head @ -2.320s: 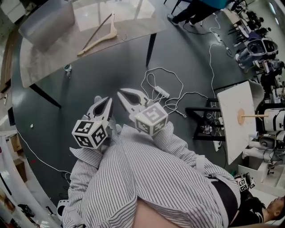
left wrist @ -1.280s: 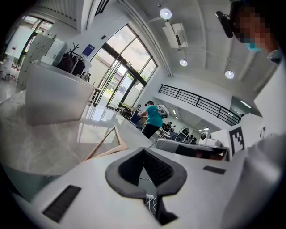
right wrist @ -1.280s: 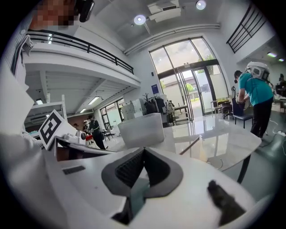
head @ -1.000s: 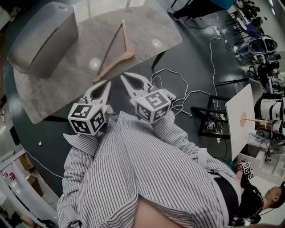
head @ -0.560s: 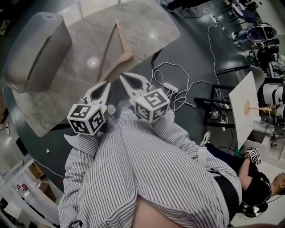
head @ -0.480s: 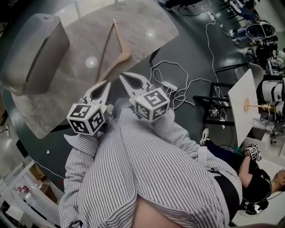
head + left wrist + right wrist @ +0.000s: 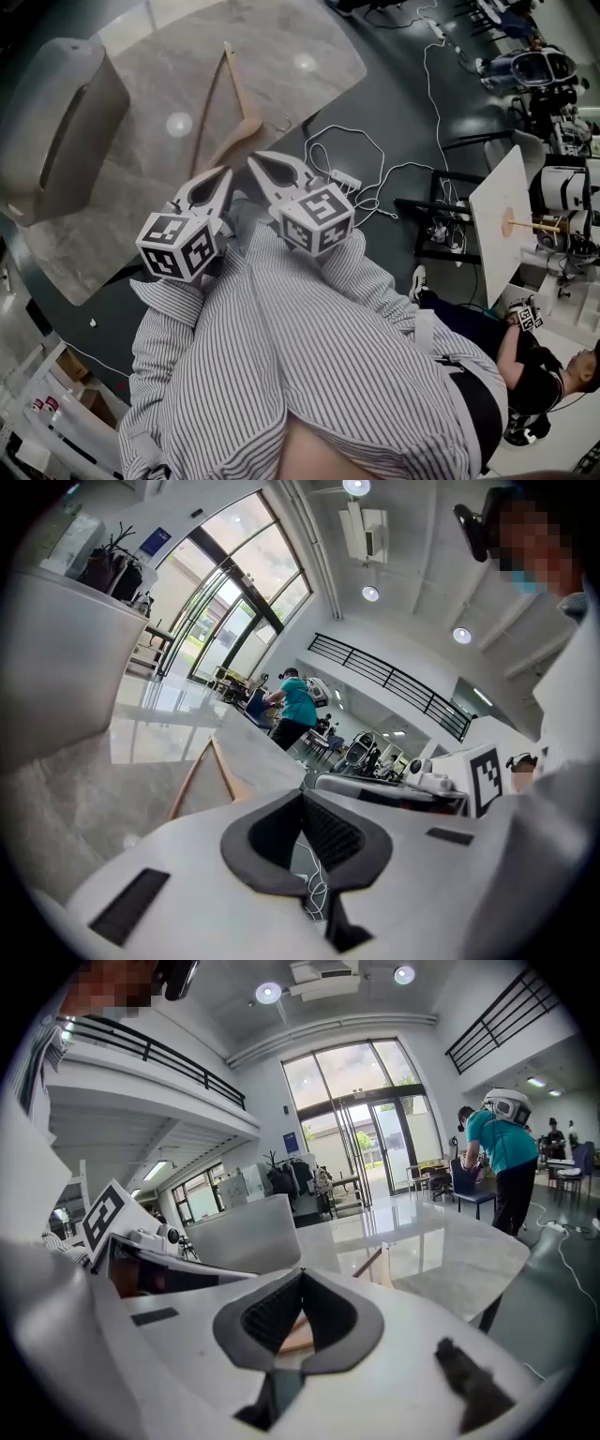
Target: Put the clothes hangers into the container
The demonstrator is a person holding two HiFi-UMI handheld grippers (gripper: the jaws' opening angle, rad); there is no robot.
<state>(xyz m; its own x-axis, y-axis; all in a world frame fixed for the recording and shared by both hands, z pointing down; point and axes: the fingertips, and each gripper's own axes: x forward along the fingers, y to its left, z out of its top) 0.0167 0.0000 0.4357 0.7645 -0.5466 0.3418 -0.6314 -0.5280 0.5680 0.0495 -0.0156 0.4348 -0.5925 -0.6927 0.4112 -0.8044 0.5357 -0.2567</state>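
The hanger [image 7: 240,86] lies by the tabletop's [image 7: 291,47] near edge, with the container [image 7: 56,122] at its left end, and we have just stepped closer to both. Our left gripper [image 7: 228,172] and right gripper [image 7: 251,157] hover at that edge, jaws together and empty, so we judge the pickup comes next.

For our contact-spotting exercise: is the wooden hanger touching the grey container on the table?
Apart. The head view shows a strip of bare tabletop between the wooden hanger and the grey container.
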